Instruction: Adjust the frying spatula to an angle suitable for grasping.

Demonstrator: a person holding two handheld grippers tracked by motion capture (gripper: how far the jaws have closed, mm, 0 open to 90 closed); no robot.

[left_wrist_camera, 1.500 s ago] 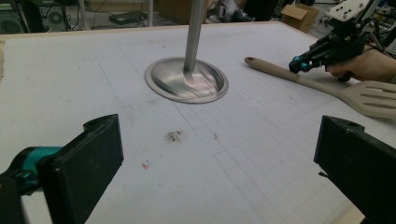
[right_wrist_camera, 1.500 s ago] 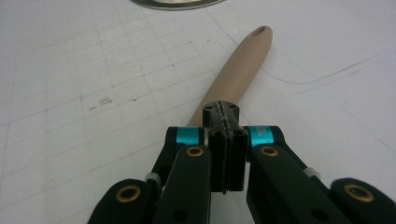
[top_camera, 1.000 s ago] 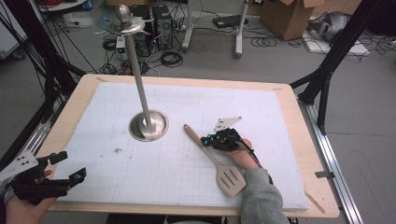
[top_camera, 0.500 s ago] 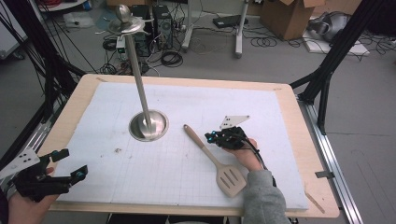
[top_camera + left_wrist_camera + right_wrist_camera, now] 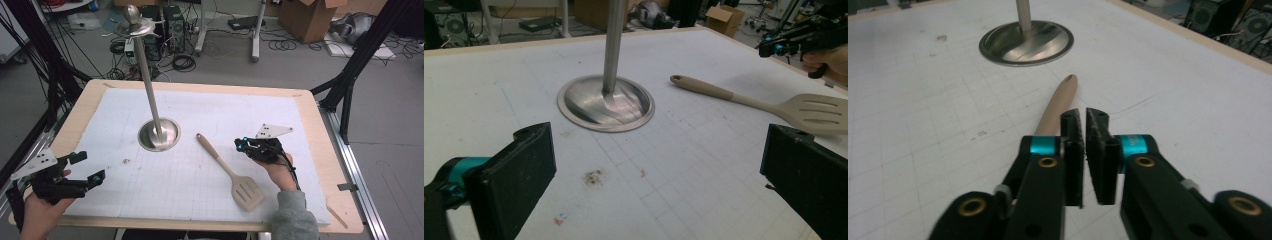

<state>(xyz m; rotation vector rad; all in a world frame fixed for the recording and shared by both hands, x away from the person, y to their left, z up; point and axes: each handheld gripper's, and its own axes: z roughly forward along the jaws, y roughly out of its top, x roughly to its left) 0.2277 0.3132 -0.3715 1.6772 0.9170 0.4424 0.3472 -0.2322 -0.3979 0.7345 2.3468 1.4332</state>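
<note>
At the near left corner of the white gridded surface (image 5: pixel 200 115), a hand holds the left gripper (image 5: pixel 82 167) low with its jaws spread wide and nothing between them, aimed across the surface toward the middle. Left of centre stands a metal stand (image 5: pixel 159 134), a round base with a tall upright pole, and just to its right a beige slotted spatula (image 5: pixel 230 172) lies flat, handle toward the base, blade toward the near edge. Right of the spatula handle, the right gripper (image 5: pixel 241 145) hovers in a sleeved hand, pointing left, jaws nearly closed on nothing.
</note>
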